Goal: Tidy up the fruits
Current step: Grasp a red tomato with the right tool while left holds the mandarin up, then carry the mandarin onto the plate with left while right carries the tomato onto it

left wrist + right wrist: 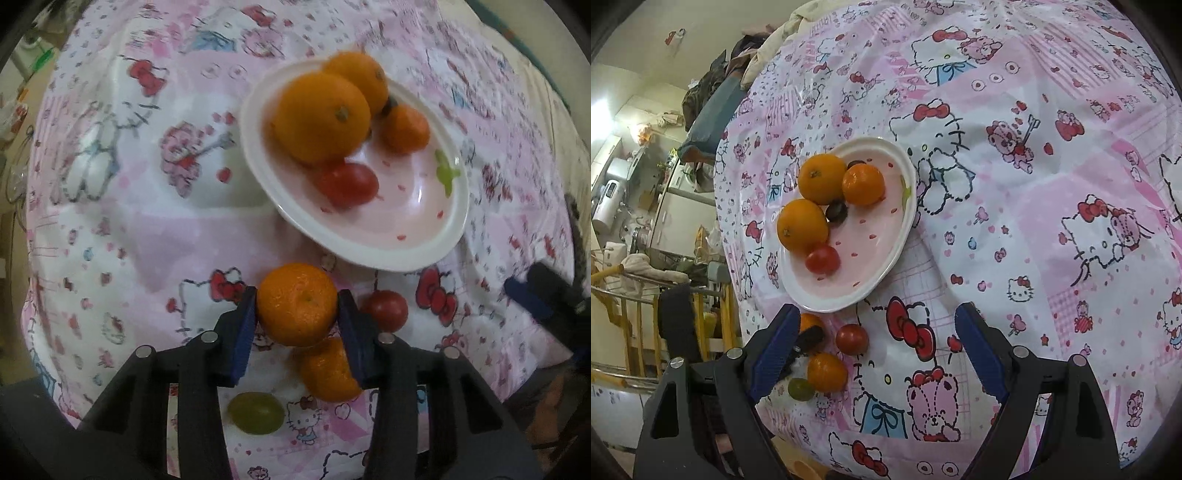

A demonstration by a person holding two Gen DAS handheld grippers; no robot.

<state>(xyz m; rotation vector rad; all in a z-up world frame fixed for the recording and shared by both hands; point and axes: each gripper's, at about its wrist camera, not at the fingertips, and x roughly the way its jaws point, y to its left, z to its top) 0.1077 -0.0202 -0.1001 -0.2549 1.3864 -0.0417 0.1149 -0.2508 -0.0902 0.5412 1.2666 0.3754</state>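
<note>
My left gripper (297,306) is shut on a small mandarin (297,302) and holds it above the cloth, just short of the pink plate (436,236). The plate holds two large oranges (321,116), a small mandarin (404,127), a red tomato (349,184) and a dark grape. On the cloth lie another mandarin (328,373), a red tomato (386,310) and a green grape (256,412). My right gripper (875,354) is open and empty, above the cloth beside the plate (886,269); the loose tomato (851,338), mandarin (827,372) and green grape (800,388) lie near its left finger.
A pink cartoon-print tablecloth (1034,184) covers the table. The table's edge runs along the left in the right wrist view, with cluttered furniture and shelves (635,221) beyond it. The right gripper shows at the right edge of the left wrist view (535,295).
</note>
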